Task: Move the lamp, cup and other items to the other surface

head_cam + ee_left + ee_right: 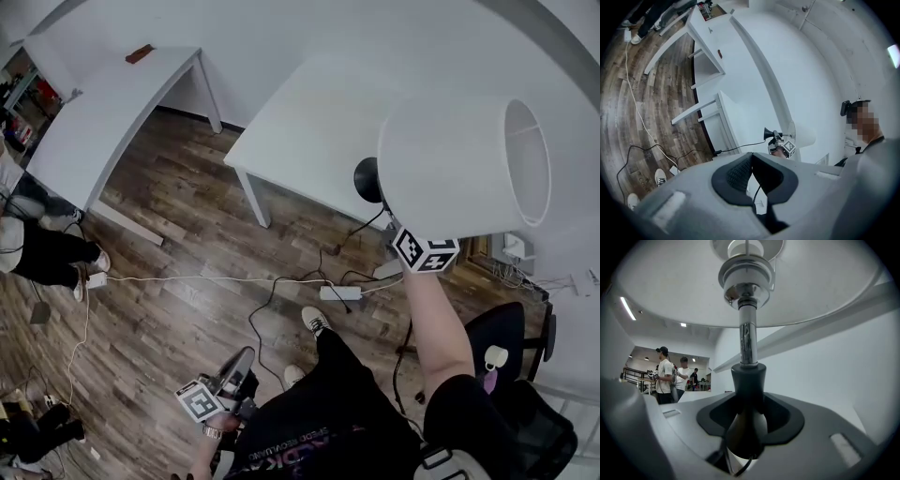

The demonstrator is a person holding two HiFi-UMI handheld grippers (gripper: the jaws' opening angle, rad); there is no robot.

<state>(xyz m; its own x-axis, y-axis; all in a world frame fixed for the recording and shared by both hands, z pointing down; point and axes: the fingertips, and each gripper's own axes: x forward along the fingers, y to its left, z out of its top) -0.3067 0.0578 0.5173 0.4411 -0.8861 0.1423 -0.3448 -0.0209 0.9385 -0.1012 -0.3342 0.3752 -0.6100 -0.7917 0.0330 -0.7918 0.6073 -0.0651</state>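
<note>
My right gripper (396, 231) is shut on the lamp (459, 159), which hangs in the air, tipped on its side, over the near white table (300, 131). Its white shade points right and its black base (367, 178) points left. In the right gripper view the pads clamp the lamp's black neck (748, 380) under the chrome stem, with the shade (740, 282) above. The lamp's cord trails down to the floor. My left gripper (236, 367) hangs low by the person's leg, shut with nothing in it (751, 161). A white cup (494, 357) rests on the black chair.
A second white table (103, 103) stands at the far left with a small brown object (140, 53) on it. A power strip (339, 292) and cables lie on the wooden floor. People stand at the left edge (37, 248). The black chair (511, 328) is at the right.
</note>
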